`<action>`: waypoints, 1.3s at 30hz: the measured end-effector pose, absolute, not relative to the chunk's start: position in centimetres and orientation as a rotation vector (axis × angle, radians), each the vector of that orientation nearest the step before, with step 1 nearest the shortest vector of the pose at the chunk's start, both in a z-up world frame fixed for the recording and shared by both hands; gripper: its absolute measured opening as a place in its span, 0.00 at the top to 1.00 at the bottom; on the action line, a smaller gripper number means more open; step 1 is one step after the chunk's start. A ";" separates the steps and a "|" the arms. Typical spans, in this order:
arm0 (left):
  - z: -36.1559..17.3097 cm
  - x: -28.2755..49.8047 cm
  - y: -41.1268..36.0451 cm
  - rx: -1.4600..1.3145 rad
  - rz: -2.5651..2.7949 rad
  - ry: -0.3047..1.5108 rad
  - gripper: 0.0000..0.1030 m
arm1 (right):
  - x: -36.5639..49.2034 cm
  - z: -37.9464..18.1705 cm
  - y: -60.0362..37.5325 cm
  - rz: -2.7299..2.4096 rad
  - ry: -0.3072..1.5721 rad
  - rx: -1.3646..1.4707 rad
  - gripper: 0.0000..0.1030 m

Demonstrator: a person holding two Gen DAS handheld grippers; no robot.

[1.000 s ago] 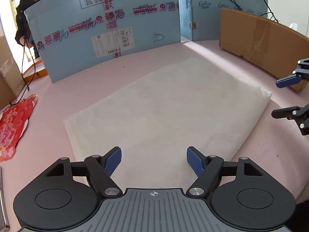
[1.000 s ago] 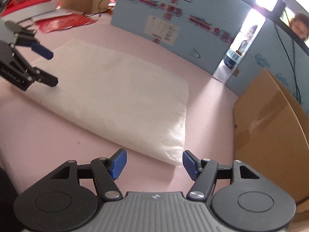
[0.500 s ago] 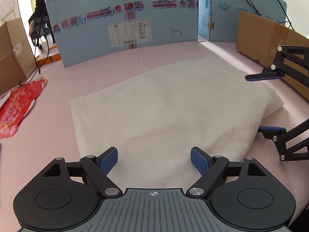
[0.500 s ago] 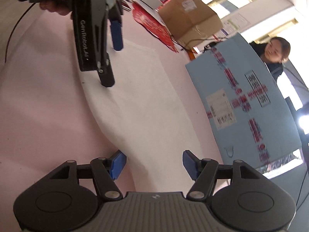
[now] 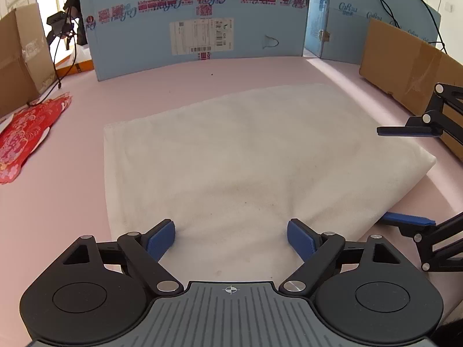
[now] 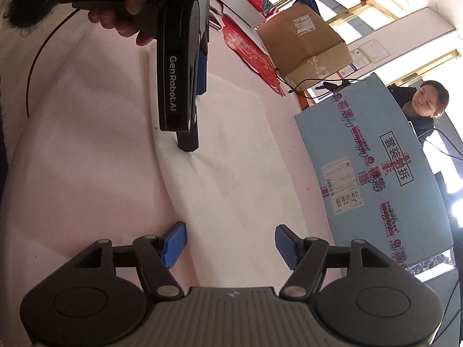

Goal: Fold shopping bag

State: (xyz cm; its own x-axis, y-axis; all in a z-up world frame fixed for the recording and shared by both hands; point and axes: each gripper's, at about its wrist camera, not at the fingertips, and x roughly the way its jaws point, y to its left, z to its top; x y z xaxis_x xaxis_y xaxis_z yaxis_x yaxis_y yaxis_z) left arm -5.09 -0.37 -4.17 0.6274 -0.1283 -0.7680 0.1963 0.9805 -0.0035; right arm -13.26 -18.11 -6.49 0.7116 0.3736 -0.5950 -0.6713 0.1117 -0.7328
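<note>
Spanning the pink table (image 5: 289, 69), the white shopping bag (image 5: 246, 156) is laid flat and slightly puffed, its long axis running left to right. The left gripper (image 5: 231, 238) is poised over the near edge, jaws opening, nothing held; the right gripper (image 6: 230, 244) is spread astride the bag's right end — empty, ungripped.

A blue board (image 5: 199, 26), brown cardboard (image 5: 405, 69) and red paper (image 5: 26, 133) ring the pink tabletop (image 5: 75, 202).
</note>
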 end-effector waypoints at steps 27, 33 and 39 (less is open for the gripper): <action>-1.7 -5.9 3.8 0.245 -0.716 1.045 0.73 | -8.3 -0.7 -22.6 0.962 0.819 -0.750 0.94; -2.6 -3.8 7.1 -0.045 -0.691 1.094 0.73 | -4.4 -1.1 -24.5 0.909 0.993 -0.633 0.82; -3.2 -4.0 8.9 -0.205 -0.659 1.116 0.73 | -0.5 -1.5 -28.2 0.874 1.182 -0.396 0.82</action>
